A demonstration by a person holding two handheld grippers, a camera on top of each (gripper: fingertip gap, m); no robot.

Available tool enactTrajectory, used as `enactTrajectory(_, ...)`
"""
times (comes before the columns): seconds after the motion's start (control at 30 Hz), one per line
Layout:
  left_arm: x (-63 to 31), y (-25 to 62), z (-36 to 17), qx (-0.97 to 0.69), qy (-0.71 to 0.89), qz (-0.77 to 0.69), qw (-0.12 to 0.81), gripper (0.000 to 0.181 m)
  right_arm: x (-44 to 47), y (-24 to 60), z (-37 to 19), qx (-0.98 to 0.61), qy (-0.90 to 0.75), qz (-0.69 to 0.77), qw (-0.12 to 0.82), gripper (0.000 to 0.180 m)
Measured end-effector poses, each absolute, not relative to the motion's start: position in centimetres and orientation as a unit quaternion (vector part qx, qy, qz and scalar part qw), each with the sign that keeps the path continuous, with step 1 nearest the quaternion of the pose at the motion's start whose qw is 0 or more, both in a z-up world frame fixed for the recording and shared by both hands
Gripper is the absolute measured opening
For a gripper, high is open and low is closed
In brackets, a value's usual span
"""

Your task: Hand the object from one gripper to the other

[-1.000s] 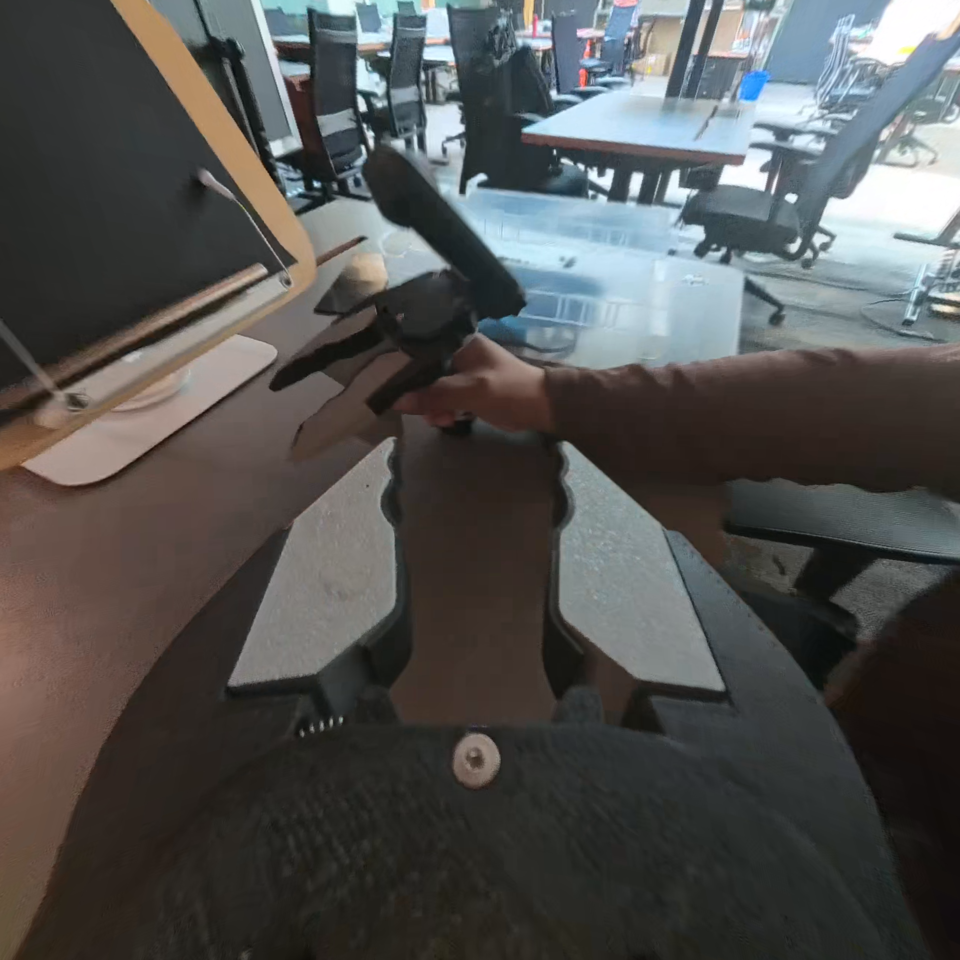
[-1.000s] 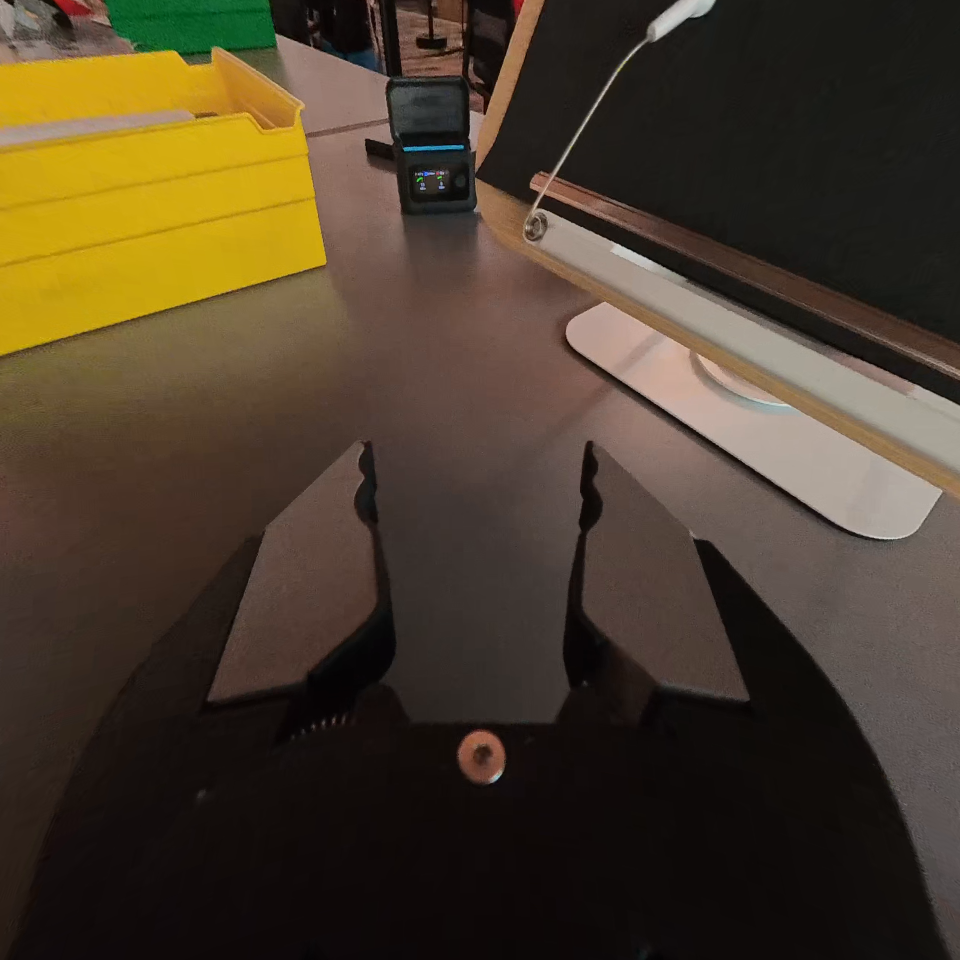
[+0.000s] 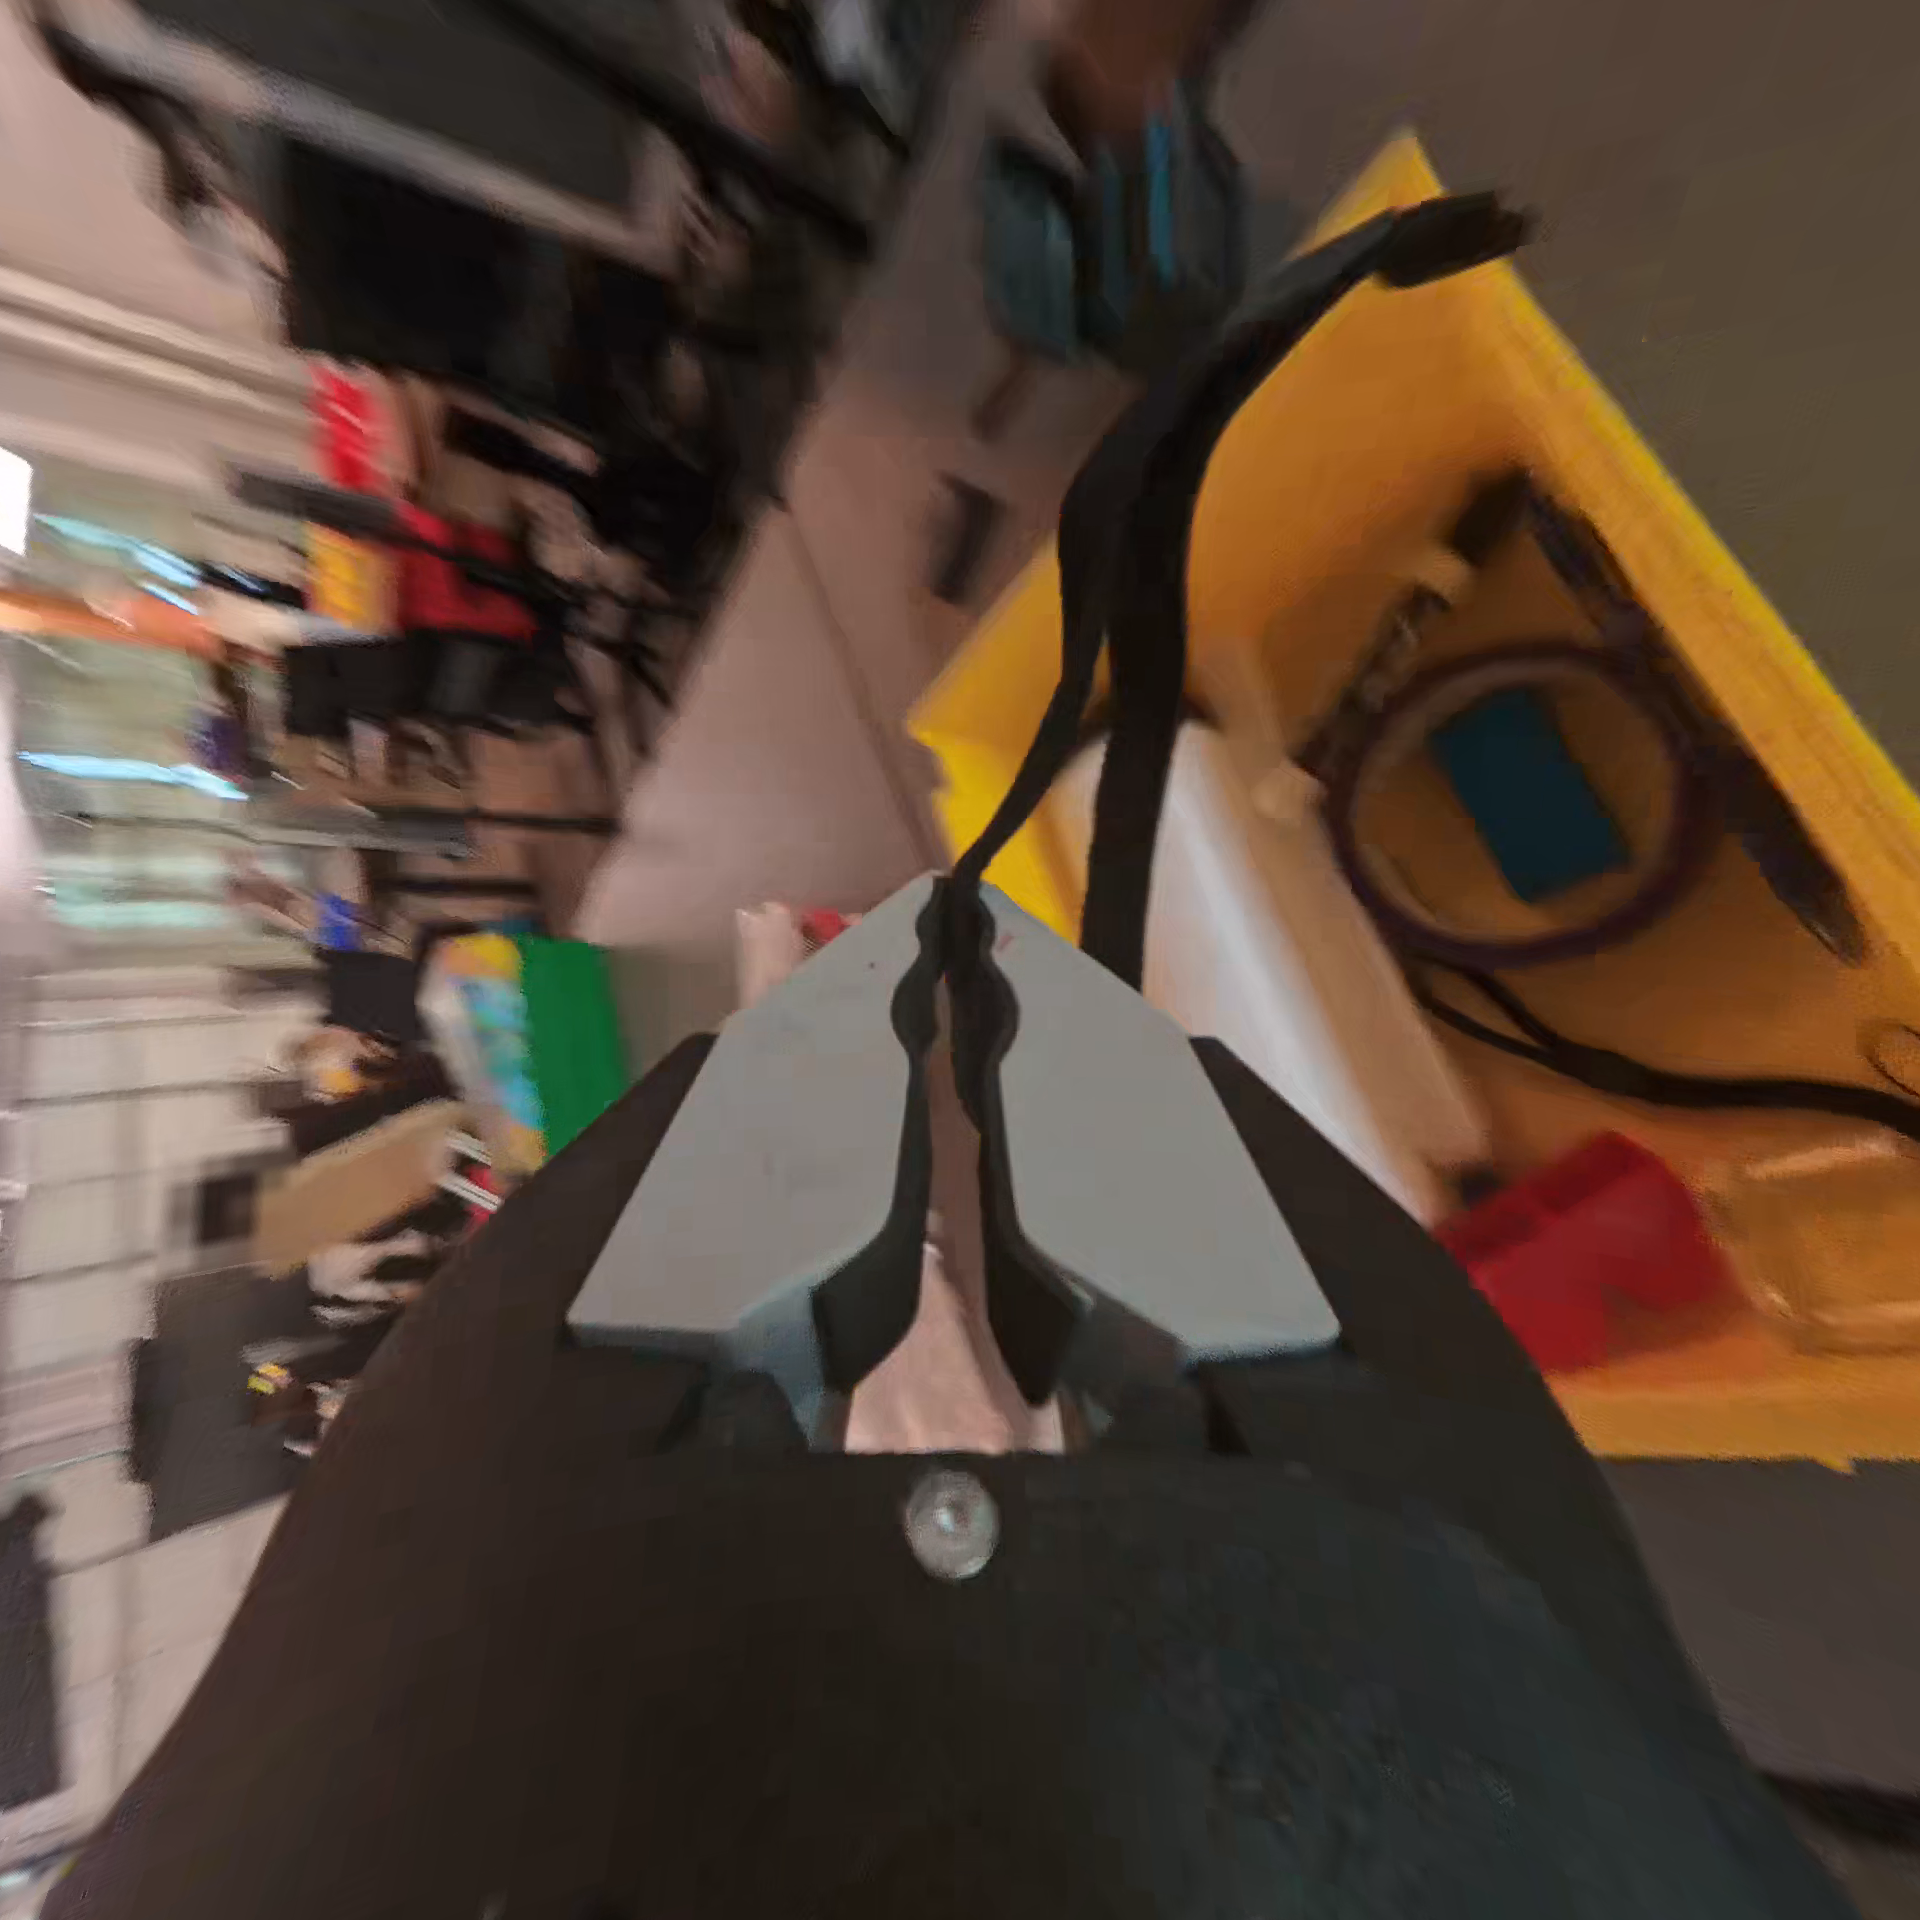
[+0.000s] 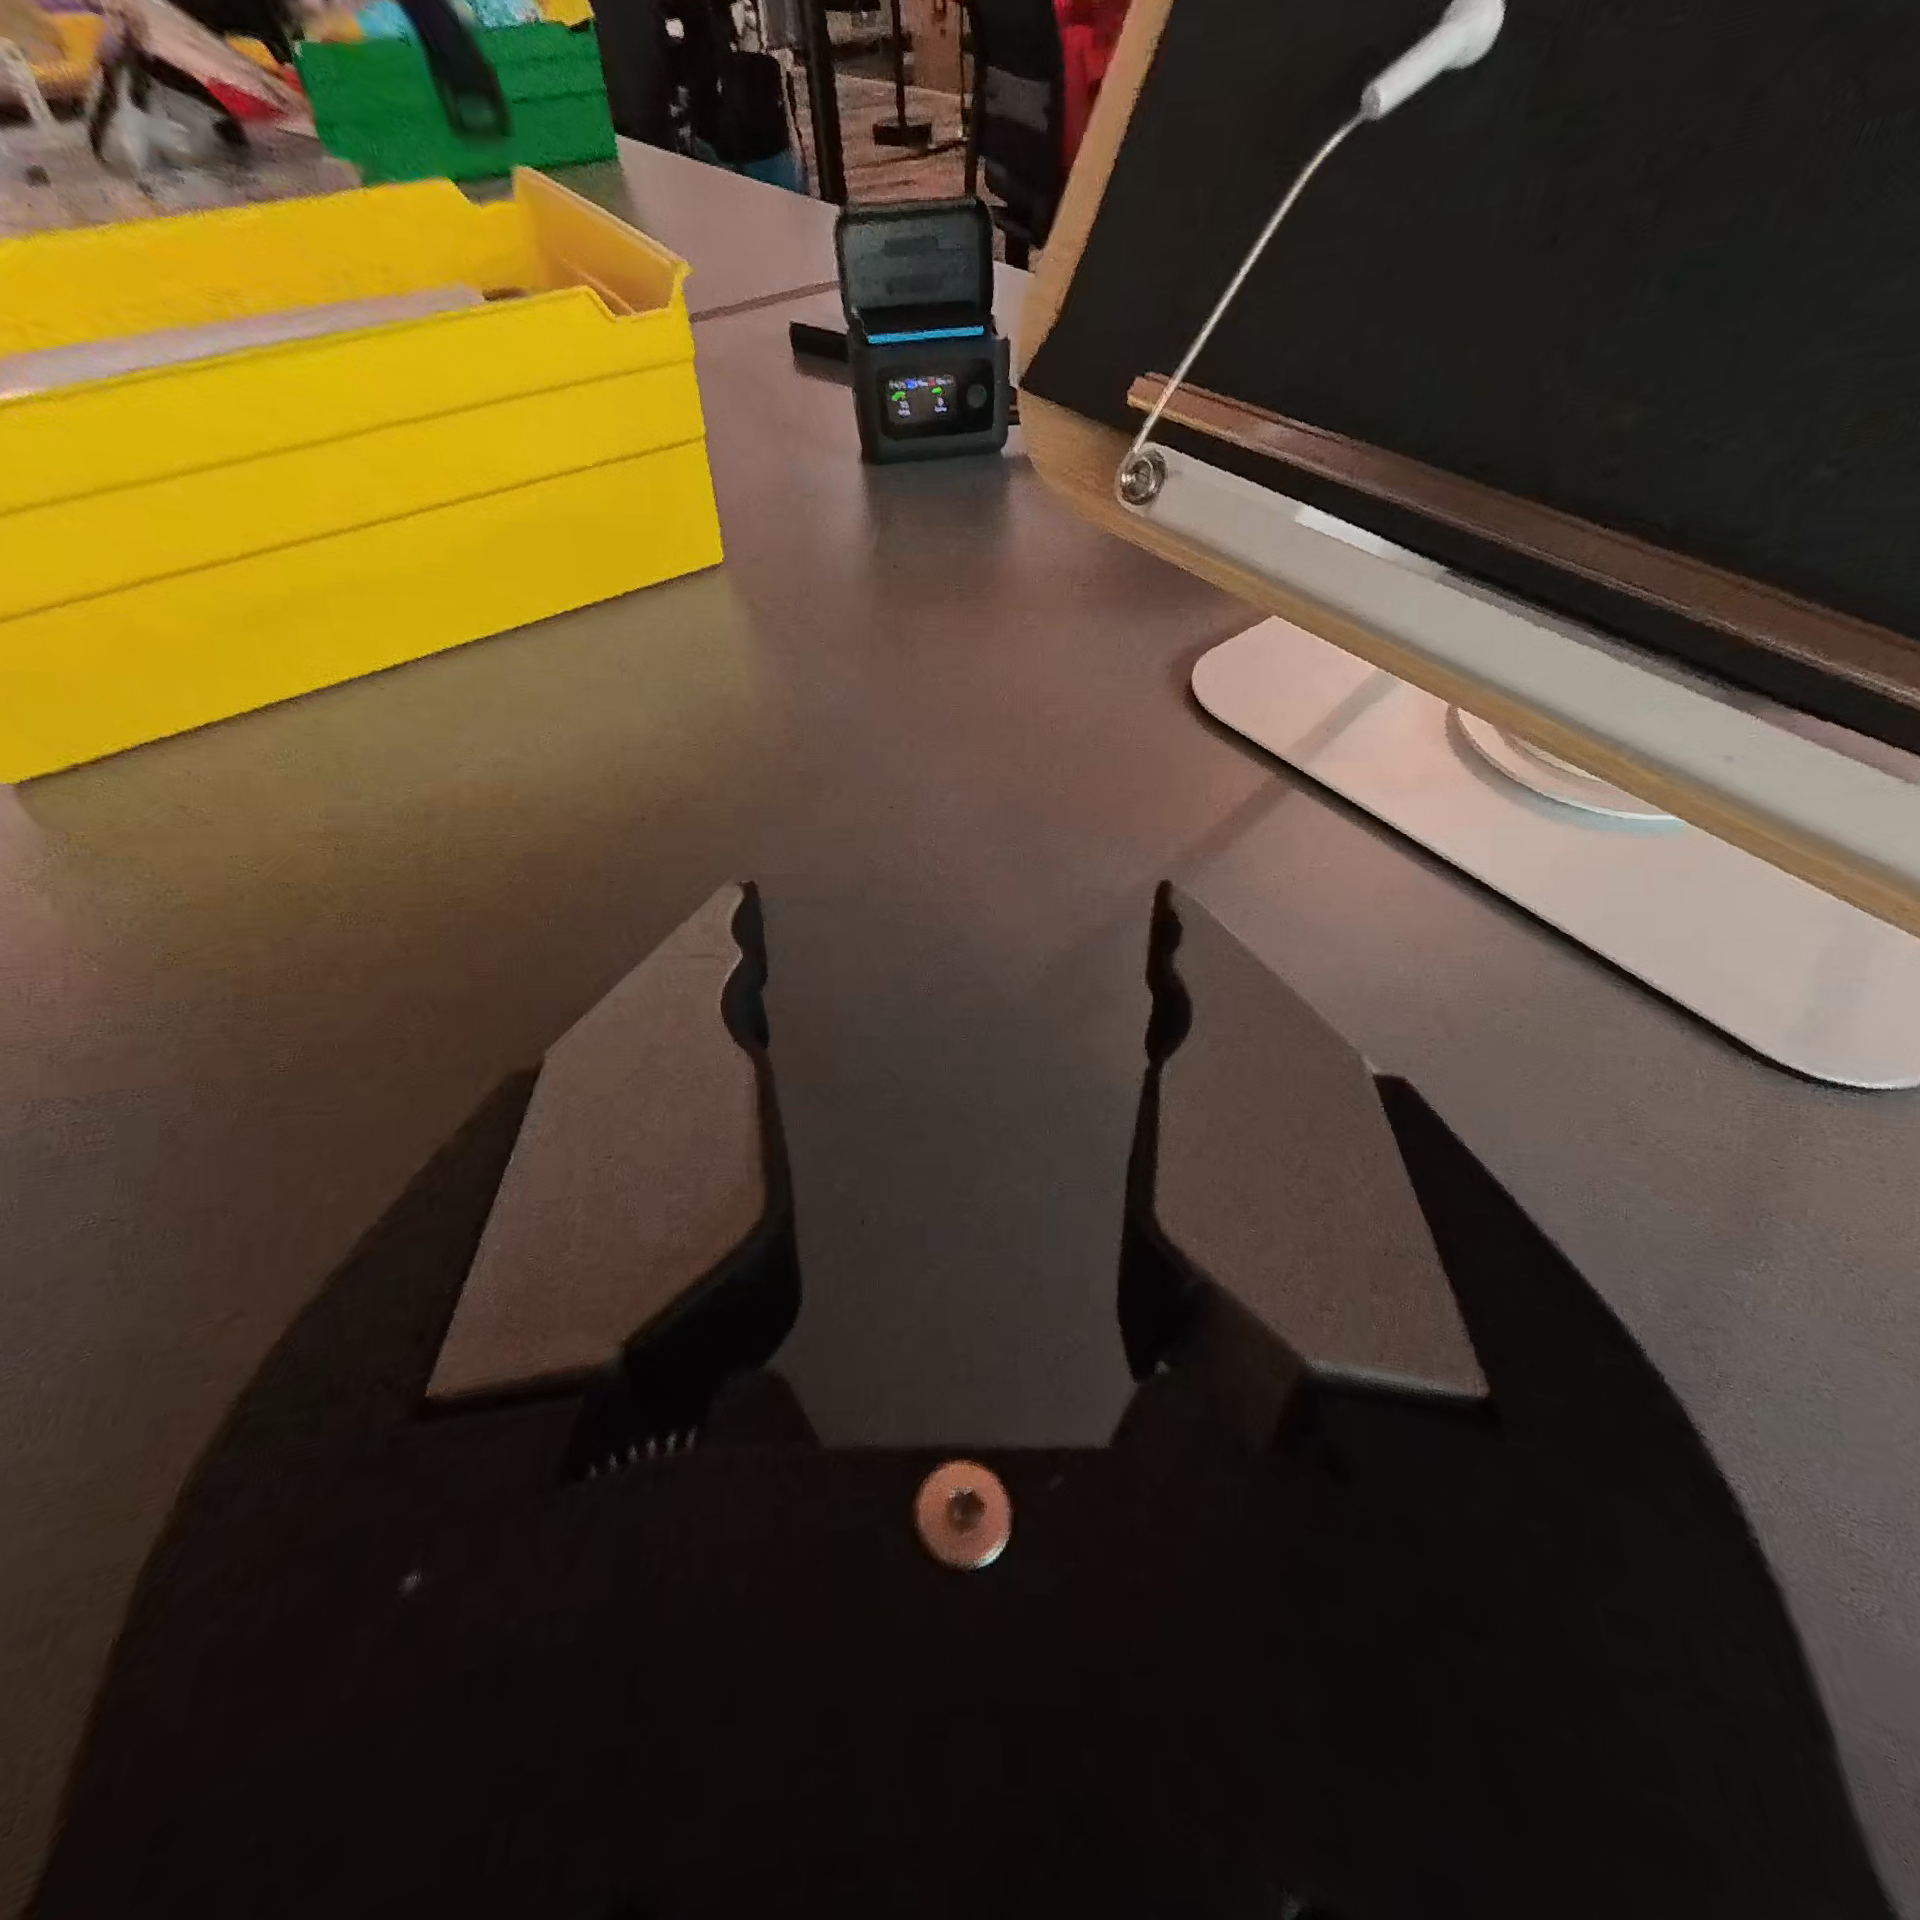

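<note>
- Black strap [image 3: 1127, 623] is pinched at the tips of the left gripper [image 3: 951, 914]; jaws closed on it. The rest loops up over the yellow bin [image 3: 1714, 644].
- Only the left wrist view shows the strap and the bin's inside: a red block [image 3: 1579, 1236] and a dark ring [image 3: 1517, 800]. Frame heavily blurred.
- Right wrist view: right gripper [image 4: 956, 935] open and empty, low over the grey table [image 4: 935, 675].
- It also shows the bin's outer wall and, beyond it, a small device with a lit screen [image 4: 925, 343] and a tilted black board on a white base [image 4: 1558, 312].
</note>
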State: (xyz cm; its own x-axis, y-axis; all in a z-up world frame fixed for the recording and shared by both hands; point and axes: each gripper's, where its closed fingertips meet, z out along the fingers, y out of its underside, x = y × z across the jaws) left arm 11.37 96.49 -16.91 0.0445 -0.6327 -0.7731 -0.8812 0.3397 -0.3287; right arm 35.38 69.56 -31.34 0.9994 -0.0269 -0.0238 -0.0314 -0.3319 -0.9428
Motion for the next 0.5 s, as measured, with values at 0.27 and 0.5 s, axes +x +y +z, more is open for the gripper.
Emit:
enactTrajectory(0.27,16.2,86.4,-3.4,-0.356,0.708,0.13,0.596,0.0,30.9,69.0,-27.8,-0.762,-0.046,0.146,0.629,0.065)
enactTrajectory(0.5,19.2,72.2,-11.3,0.009,0.793,0.135,0.594,0.0,24.8,63.3,-20.2,-0.633,-0.162,0.375,0.657,0.073)
